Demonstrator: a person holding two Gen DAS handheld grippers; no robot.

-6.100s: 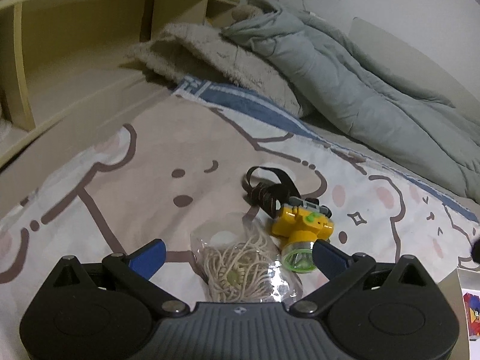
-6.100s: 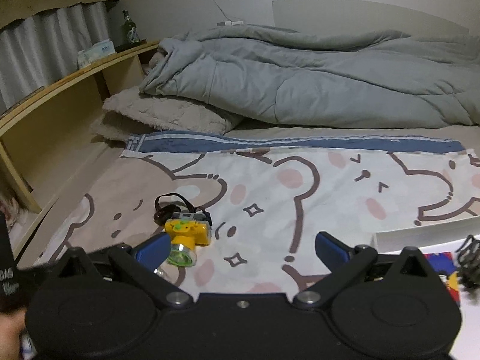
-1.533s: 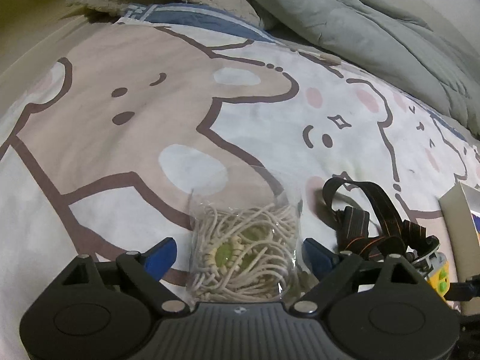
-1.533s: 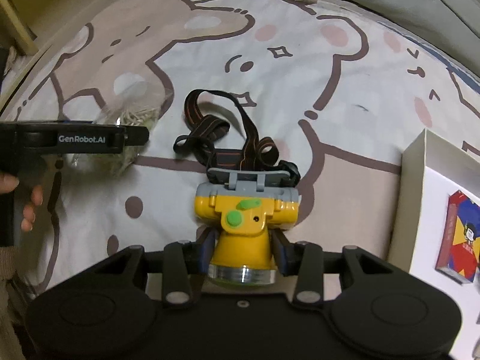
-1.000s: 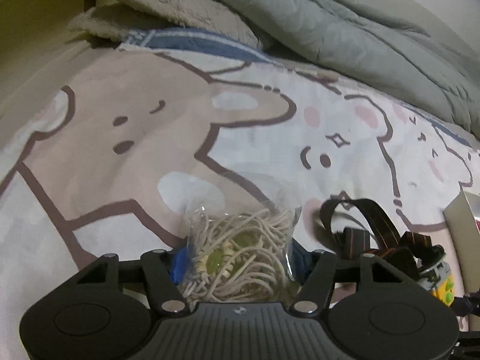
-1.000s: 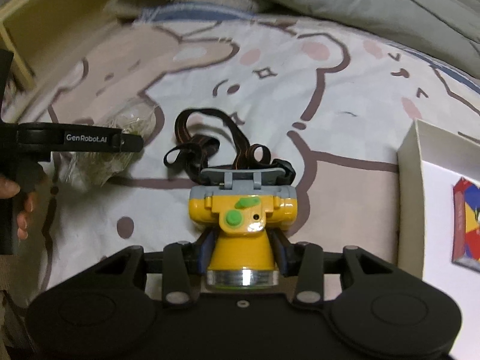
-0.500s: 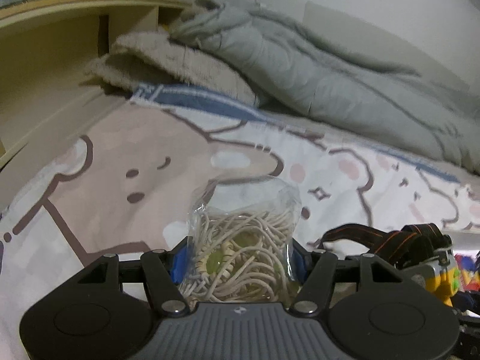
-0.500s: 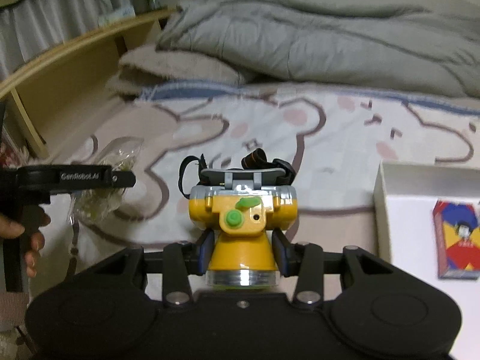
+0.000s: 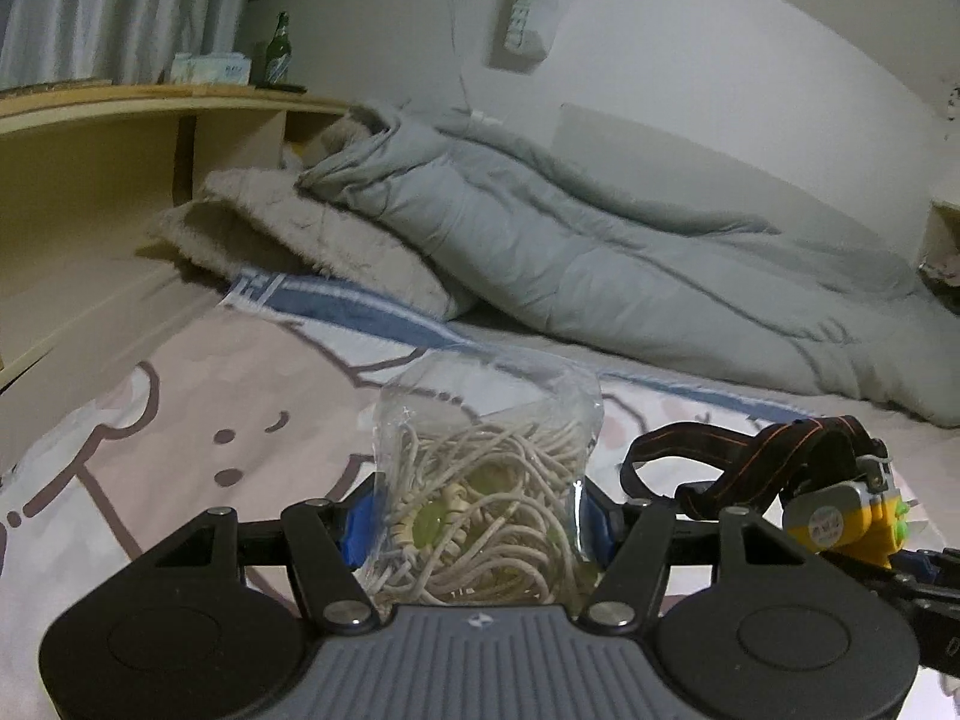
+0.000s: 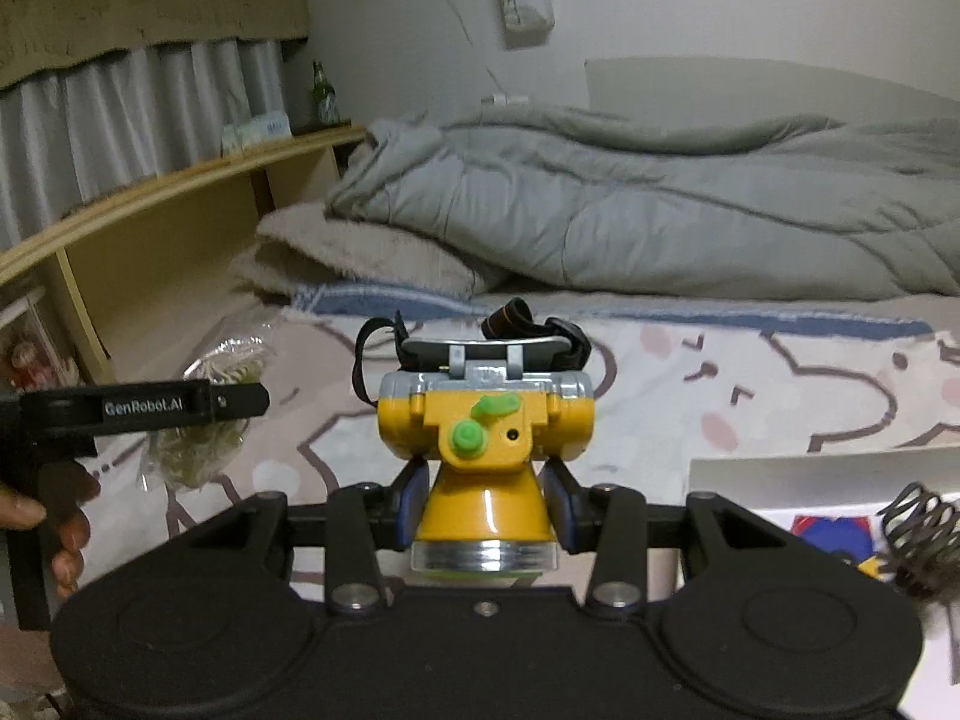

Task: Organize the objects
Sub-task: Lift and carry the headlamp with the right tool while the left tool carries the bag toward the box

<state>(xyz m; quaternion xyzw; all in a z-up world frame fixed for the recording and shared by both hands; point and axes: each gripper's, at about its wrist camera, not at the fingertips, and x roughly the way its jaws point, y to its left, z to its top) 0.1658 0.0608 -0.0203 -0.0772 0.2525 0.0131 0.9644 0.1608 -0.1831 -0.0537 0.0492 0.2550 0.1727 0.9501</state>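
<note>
A clear plastic bag of cream cords (image 9: 480, 498) hangs above the bed, with my left gripper (image 9: 477, 516) shut on its lower sides. A yellow headlamp (image 10: 483, 444) with green buttons and a black strap is pinched at its cone by my right gripper (image 10: 485, 498), also lifted off the sheet. From the left wrist view the headlamp (image 9: 840, 510) shows at the right edge. From the right wrist view the bag of cords (image 10: 207, 420) and the left gripper (image 10: 180, 407) appear at the left, held by a hand (image 10: 60, 522).
A white box (image 10: 810, 480) at the lower right holds a colourful card pack (image 10: 834, 531) and a dark wiry object (image 10: 918, 540). A grey duvet (image 10: 660, 204) and beige pillow (image 10: 360, 258) lie at the back. A wooden shelf (image 10: 150, 222) runs along the left.
Both grippers have risen off the bed with their loads and tilted upward, so the wall and shelf now show. The bag and the headlamp stay gripped as before.
</note>
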